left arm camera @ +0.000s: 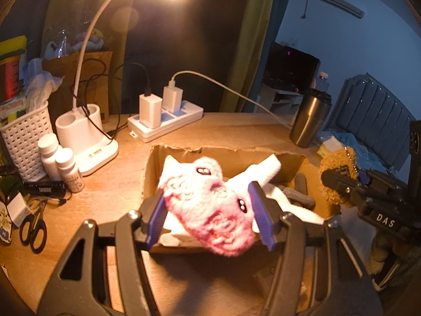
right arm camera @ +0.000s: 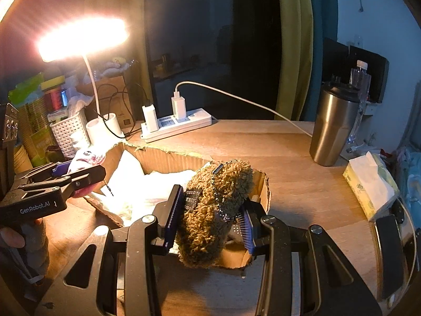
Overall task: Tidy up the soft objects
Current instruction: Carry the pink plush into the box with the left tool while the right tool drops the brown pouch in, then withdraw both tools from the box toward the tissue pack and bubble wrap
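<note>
Above an open cardboard box [left arm camera: 286,162], the left gripper [left arm camera: 208,210] clamps a pink plush toy [left arm camera: 210,210]; the right gripper [right arm camera: 213,218] clamps a brown fuzzy toy [right arm camera: 210,221], both apparently poised for dropping in.

Black left gripper [left arm camera: 209,210] and right gripper [right arm camera: 213,218], blue ribbed pads, silver screws, "GenRobot.AI" lettering

A: Wooden tabletop [right arm camera: 289,158] under warm light. At its back edge lies a white power strip [left arm camera: 168,123] with two chargers plugged in.

B: Left of that, the lamp base [left arm camera: 86,142], two white bottles [left arm camera: 60,163] just beside it, a white woven basket [left arm camera: 23,142], and black scissors [left arm camera: 33,227] nearer the front.

A: In the middle, a torn cardboard box [right arm camera: 168,158] (open-topped).

B: On the right, a steel tumbler [right arm camera: 332,126] stands upright, with a tissue pack [right arm camera: 371,187] near it.
</note>
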Tool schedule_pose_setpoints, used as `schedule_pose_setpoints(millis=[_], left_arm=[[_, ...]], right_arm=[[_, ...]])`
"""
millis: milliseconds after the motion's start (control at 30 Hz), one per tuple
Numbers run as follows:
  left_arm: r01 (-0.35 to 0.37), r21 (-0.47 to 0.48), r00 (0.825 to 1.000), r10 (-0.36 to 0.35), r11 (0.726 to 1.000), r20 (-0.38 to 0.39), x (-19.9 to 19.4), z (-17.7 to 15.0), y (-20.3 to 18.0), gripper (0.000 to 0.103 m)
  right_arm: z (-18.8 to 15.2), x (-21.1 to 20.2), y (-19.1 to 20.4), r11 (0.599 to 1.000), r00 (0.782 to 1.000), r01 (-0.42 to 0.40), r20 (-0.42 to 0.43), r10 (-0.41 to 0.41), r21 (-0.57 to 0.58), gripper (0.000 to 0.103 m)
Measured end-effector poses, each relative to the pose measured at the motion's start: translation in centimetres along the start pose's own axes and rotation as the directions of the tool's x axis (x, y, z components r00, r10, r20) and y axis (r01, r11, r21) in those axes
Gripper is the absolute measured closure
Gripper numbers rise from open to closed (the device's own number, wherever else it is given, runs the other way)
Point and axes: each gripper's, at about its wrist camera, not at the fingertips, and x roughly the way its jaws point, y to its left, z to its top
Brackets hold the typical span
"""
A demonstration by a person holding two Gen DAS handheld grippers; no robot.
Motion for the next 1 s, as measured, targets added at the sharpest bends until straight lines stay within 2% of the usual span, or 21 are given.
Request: schedule_pose_setpoints(millis=[467,567,767,1000], left_arm=[[-0.027,0.003,0.996,0.028,1.0,-0.081,3.3,-0.5,0.5,0.042],[-0.03,-0.005,0.995,0.029,1.0,-0.098,3.8,-0.6,0.6,0.037],[-0.033,-0.013,0.996,0.031,0.999,-0.089,3.8,-0.6,0.6,0.027],[-0.03,-0.015,0.998,0.03,0.999,-0.055,2.6,-0.1,0.3,0.023]], right_arm=[[-0.8,3.3,-1.5,0.999,0.997,-0.012,-0.071,0.015,0.043,0.061],[-0.8,3.8,-1.6,0.999,0.997,-0.015,-0.081,0.019,0.049,0.059],[-0.9,3.9,-1.8,0.998,0.996,-0.023,-0.08,0.027,0.055,0.042],[-0.9,2.5,-2.0,0.998,0.998,-0.007,-0.056,0.01,0.059,0.04]])
